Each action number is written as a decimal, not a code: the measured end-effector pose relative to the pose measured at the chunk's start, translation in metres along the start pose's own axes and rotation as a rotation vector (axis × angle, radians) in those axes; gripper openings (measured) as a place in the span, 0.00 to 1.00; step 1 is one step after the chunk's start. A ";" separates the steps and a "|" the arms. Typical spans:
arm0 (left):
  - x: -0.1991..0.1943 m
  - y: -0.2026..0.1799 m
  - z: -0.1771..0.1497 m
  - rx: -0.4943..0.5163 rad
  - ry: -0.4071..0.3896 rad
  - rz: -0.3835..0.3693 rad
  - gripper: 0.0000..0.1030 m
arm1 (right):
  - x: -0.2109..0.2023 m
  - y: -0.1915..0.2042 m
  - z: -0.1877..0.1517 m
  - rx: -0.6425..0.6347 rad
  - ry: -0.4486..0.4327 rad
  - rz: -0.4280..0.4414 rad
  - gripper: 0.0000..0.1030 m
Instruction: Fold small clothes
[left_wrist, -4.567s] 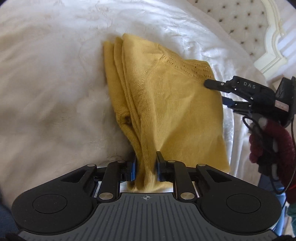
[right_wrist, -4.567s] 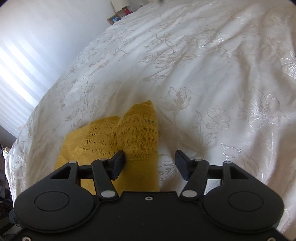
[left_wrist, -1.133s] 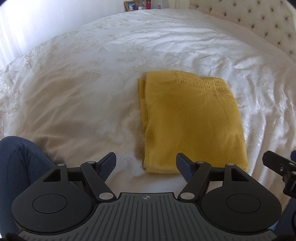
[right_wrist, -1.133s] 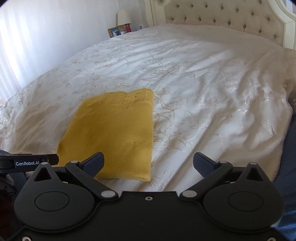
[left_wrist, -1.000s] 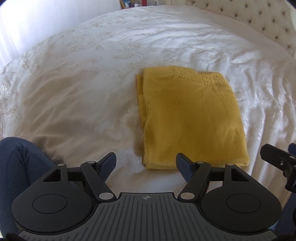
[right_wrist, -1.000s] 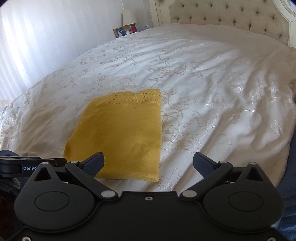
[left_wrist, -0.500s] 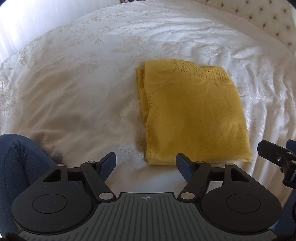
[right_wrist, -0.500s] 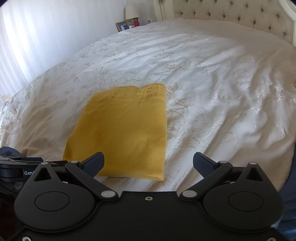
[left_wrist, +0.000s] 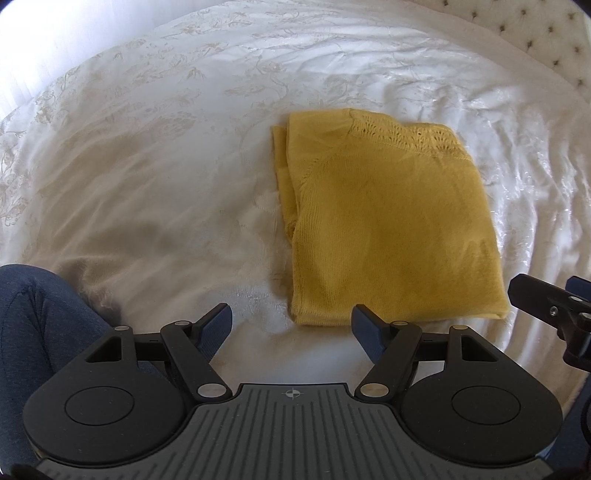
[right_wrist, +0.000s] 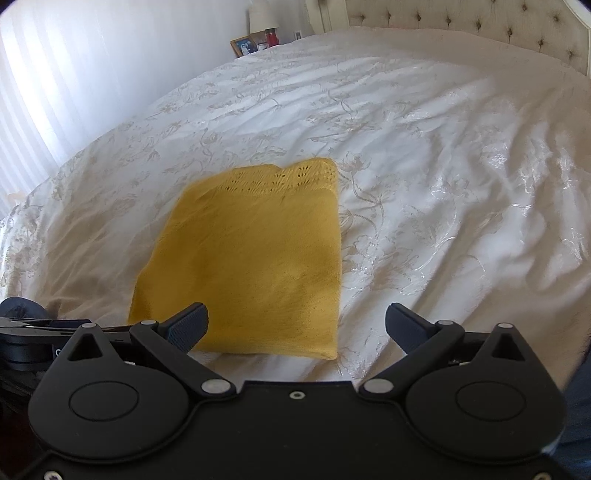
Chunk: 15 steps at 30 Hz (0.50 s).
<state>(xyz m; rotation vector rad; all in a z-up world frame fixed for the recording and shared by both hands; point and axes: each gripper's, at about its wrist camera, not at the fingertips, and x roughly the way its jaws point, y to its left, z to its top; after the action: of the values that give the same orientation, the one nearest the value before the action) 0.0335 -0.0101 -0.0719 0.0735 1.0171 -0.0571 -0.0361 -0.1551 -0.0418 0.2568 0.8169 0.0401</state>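
A mustard-yellow knit garment (left_wrist: 388, 229) lies folded into a flat rectangle on the white bedspread (left_wrist: 155, 177), its lace-patterned edge at the far side. It also shows in the right wrist view (right_wrist: 251, 258). My left gripper (left_wrist: 291, 325) is open and empty, held just short of the garment's near edge. My right gripper (right_wrist: 295, 325) is open and empty, also just short of the near edge. The right gripper's tip shows at the right edge of the left wrist view (left_wrist: 546, 306).
A tufted headboard (right_wrist: 461, 26) stands at the far end of the bed. A lamp and photo frame (right_wrist: 245, 46) sit on a nightstand by the curtained window. A leg in blue jeans (left_wrist: 40, 332) is at the lower left.
Earlier my left gripper was shut on the garment's edge; it has let go. Both grippers are open and drawn back, and over the last second both views have shifted slightly.
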 end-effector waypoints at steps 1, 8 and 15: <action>0.001 0.000 0.000 0.001 0.002 0.000 0.68 | 0.001 0.000 0.000 0.001 0.002 0.002 0.99; 0.003 0.000 0.000 -0.003 0.013 0.004 0.68 | 0.005 0.001 -0.001 0.010 0.014 0.012 0.99; 0.006 0.001 0.000 -0.004 0.020 0.003 0.68 | 0.009 0.000 -0.002 0.017 0.026 0.016 0.99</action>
<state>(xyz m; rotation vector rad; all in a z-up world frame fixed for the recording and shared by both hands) 0.0366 -0.0093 -0.0766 0.0718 1.0375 -0.0518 -0.0312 -0.1532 -0.0490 0.2795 0.8412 0.0518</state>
